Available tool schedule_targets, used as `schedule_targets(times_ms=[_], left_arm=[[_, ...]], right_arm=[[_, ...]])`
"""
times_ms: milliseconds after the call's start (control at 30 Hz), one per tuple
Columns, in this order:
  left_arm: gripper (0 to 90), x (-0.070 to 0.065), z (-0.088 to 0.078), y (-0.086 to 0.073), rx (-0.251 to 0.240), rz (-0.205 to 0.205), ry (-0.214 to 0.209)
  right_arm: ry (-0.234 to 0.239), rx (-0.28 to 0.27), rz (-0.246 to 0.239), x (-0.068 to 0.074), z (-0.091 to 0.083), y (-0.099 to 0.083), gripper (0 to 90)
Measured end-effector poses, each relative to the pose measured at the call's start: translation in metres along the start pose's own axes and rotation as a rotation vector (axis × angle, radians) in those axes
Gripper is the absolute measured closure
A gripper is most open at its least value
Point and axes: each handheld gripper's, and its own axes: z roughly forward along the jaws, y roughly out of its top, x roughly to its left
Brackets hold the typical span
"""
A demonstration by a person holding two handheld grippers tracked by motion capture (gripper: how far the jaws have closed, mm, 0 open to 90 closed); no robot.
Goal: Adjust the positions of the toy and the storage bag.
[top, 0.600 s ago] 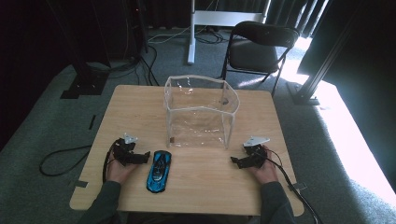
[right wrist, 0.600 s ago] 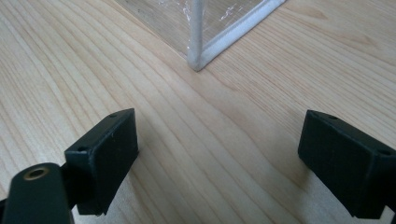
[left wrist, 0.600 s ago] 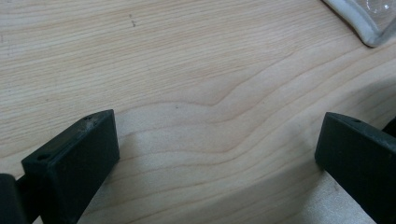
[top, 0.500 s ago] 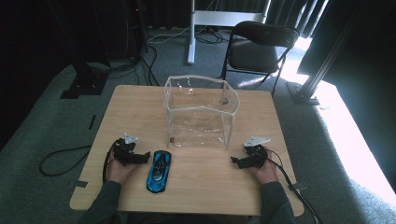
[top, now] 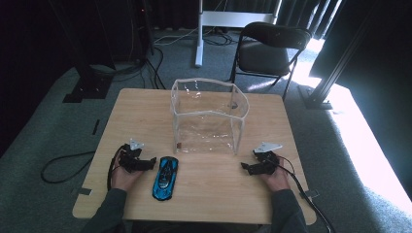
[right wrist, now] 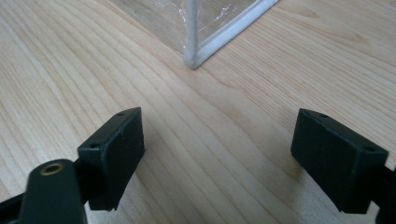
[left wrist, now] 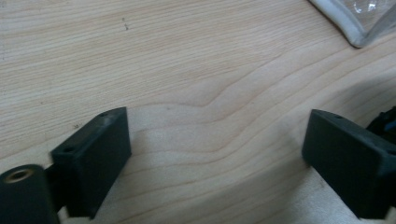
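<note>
A blue toy car lies on the wooden table near its front edge, nose toward a clear plastic box with white edging at the table's middle. My left gripper rests just left of the car, open, with bare wood between its jaws; in the left gripper view a dark bit of the car peeks past the right jaw. My right gripper lies at the front right, open and holding nothing. In the right gripper view the box corner stands just ahead.
A black folding chair stands on the carpet behind the table. Cables trail over the floor at the left, and a dark frame post rises at the right. Bright light falls on the floor there.
</note>
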Motion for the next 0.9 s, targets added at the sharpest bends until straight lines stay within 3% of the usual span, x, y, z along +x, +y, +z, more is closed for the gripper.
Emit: schedule_targets(times_ms=[267, 400, 567, 667, 800, 900], left_arm=[[25.9, -0.002, -0.002, 0.001, 0.004, -0.004, 0.001], [33.6, -0.005, -0.006, 0.006, -0.006, -0.006, -0.041], [40.1, -0.01, -0.012, 0.013, -0.046, -0.003, -0.09], [45.0, -0.017, -0.015, 0.021, -0.069, 0.023, -0.116], [47.8, -0.025, -0.015, 0.029, -0.078, 0.063, -0.128], [50.9, -0.034, -0.014, 0.038, -0.084, 0.091, -0.142]], right_arm=[[-0.017, -0.005, 0.019, 0.001, -0.001, 0.0, 19.0], [-0.031, -0.007, 0.038, 0.001, -0.004, 0.0, 35.3], [-0.039, -0.03, 0.044, 0.003, -0.01, 0.003, 45.3], [-0.054, -0.055, 0.037, 0.006, -0.013, 0.011, 53.6], [-0.062, -0.069, 0.028, 0.008, -0.013, 0.017, 56.0], [-0.053, -0.093, 0.048, 0.007, -0.009, 0.026, 61.6]])
